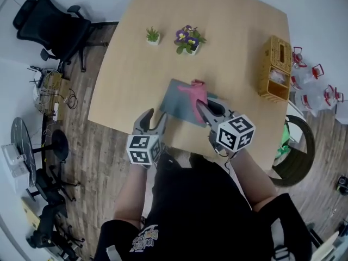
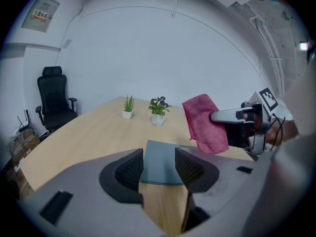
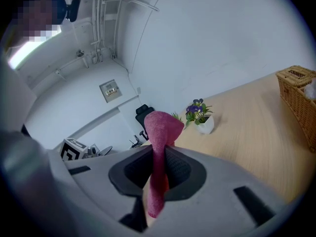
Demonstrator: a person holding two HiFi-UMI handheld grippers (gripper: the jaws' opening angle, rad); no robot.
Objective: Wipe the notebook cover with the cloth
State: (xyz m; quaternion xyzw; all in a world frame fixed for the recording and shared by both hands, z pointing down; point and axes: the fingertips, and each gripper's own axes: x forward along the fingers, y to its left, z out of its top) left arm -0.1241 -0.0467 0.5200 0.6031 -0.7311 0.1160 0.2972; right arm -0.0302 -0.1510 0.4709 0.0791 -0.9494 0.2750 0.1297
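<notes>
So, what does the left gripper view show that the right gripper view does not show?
Only the left gripper view shows the grey notebook lying on the table, seen between the left gripper's open jaws, and the right gripper from the side. Only the right gripper view shows the wicker basket and, from close, the right jaws shut on the pink cloth. Both show the cloth, the purple flower pot and the black chair.

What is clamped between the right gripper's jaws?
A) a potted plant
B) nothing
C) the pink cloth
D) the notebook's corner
C: in the right gripper view, the right gripper has its jaws closed on the pink cloth, which sticks out past them.
</notes>
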